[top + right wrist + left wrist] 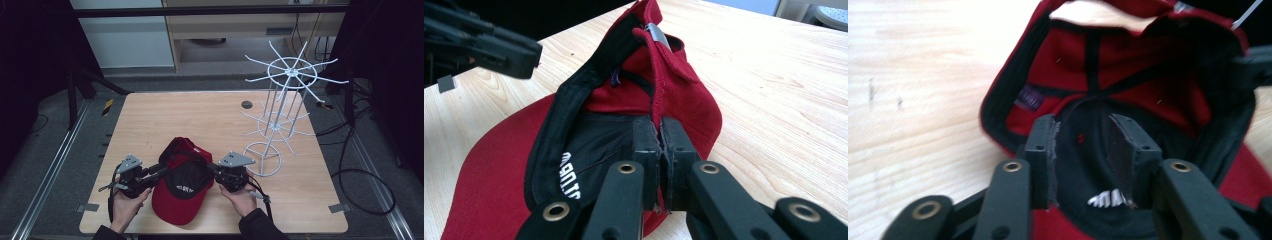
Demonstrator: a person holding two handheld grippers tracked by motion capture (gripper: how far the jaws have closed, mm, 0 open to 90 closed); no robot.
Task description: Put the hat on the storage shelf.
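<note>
The right gripper (pixel 660 131) pinched the cap's (pixel 180 200) rim. The left gripper (pixel 1088 145) was spread at the opposite side, jaws around the sweatband.

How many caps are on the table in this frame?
1. A red baseball cap lies upside down at the near edge of the table, between the left hand-held gripper and the right hand-held gripper. Nothing suggests another is hidden.
</note>
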